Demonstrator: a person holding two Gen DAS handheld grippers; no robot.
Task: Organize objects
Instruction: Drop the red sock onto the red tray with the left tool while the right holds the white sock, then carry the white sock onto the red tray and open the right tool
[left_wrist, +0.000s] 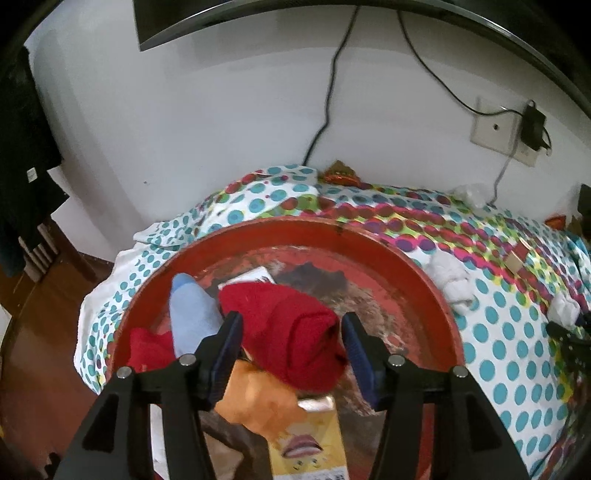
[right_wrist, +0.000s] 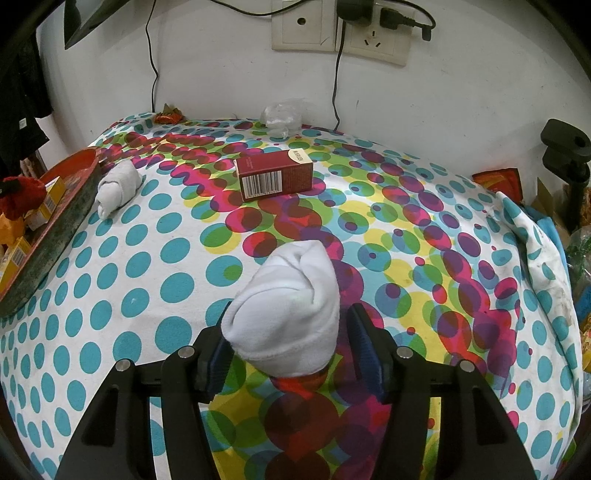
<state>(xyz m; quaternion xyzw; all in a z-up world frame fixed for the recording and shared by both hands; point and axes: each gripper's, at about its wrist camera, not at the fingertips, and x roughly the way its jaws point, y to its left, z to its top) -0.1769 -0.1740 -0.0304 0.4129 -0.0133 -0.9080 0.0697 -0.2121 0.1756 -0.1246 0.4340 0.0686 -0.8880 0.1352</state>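
Observation:
My left gripper (left_wrist: 291, 326) hangs open over the red round tray (left_wrist: 369, 236). A rolled red sock (left_wrist: 295, 332) lies in the tray between the fingers, and the pads do not press it. Beside it lie a light blue sock (left_wrist: 188, 314), an orange cloth (left_wrist: 258, 402) and a yellow box (left_wrist: 306, 443). My right gripper (right_wrist: 288, 325) stands around a rolled white sock (right_wrist: 288, 306) that rests on the dotted cloth; the left pad touches it and a thin gap shows at the right pad. Another white sock (right_wrist: 116, 184) lies by the tray (right_wrist: 62, 218), and a maroon box (right_wrist: 275, 175) lies further back.
A crumpled clear bag (right_wrist: 282, 114) and a snack wrapper (right_wrist: 168, 116) sit against the wall. Wall sockets (right_wrist: 340, 33) with cables hang above them. A black clamp stand (right_wrist: 565, 147) and packets crowd the right edge. The table drops off at the left beyond the tray.

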